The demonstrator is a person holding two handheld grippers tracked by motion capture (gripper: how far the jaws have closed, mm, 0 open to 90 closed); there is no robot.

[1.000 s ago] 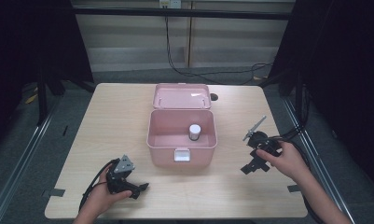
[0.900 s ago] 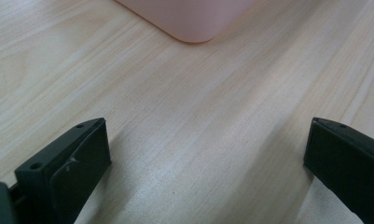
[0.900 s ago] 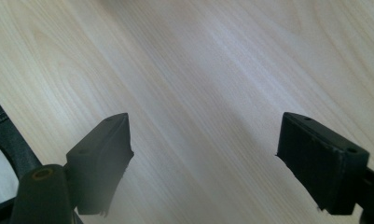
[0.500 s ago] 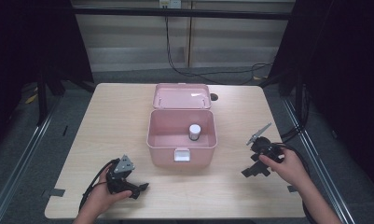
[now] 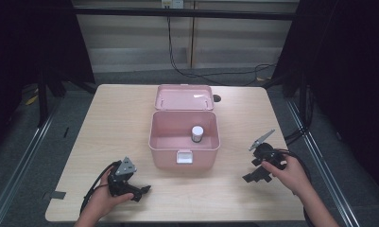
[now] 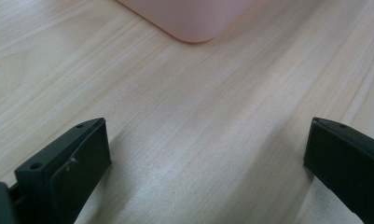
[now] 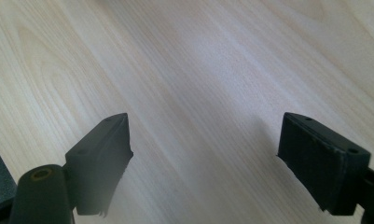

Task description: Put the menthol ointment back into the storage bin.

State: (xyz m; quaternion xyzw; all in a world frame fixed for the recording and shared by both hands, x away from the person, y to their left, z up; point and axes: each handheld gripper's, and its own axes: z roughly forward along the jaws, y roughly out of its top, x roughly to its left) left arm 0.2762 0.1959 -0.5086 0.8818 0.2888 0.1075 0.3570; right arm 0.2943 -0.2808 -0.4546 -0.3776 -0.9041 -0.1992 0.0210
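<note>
- Comparing with the earlier frame, we see the right gripper [image 5: 256,176] lower right, drawn slightly nearer the bottom edge; left gripper [image 5: 139,191] unchanged.
- Both grippers are released, jaws spread over bare table [image 5: 116,123].
- The pink box [image 5: 184,142] sits centre frame, lid open, holding a small white-capped jar [image 5: 197,134].

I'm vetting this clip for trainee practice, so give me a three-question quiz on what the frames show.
1. True or false: the lid of the pink box is shut.
2. What stands inside it? A) a white-capped jar B) a spoon C) a cloth
3. Fill in: both hand-held grippers have their jaws ____.

Key: 1 false, the lid lies back. 2 A, the jar. 3 open, on the left hand-held gripper and the right hand-held gripper alike, above the wooden table.
</note>
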